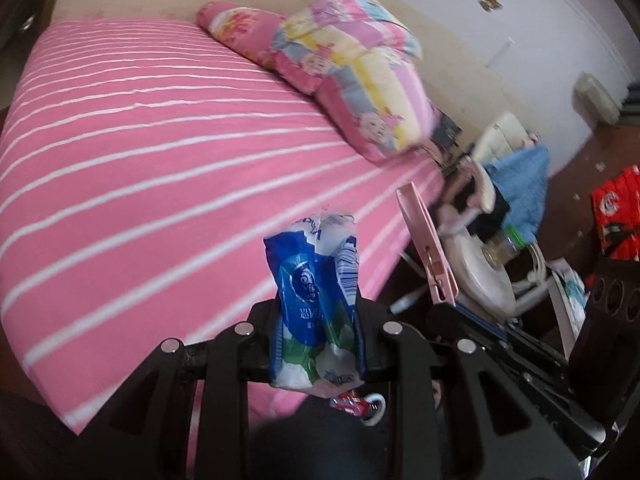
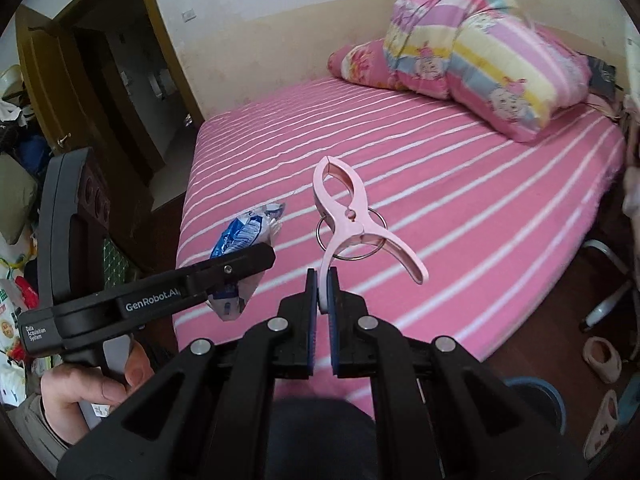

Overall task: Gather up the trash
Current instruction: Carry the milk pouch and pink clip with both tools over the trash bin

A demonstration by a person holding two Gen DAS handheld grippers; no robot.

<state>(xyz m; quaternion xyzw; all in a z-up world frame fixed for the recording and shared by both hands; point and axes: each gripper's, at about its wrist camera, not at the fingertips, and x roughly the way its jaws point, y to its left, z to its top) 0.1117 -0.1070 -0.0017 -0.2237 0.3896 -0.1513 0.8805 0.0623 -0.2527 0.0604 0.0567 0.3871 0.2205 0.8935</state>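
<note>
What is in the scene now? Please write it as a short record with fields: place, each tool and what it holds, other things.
place: bedroom, above a bed with a pink striped sheet
left tool: shut on a blue and white plastic packet, lifted off the bed
right tool: shut on one handle of a pink clothes clip, lifted off the bed
clip detail: metal ring at its hinge, tips closed
on the bed: folded colourful quilt over a pink pillow, at the far end
person: a hand grips the left tool's handle

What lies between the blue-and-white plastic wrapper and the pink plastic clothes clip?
Only bare pink striped bedsheet shows between the wrapper and clip, in the right wrist view.
</note>
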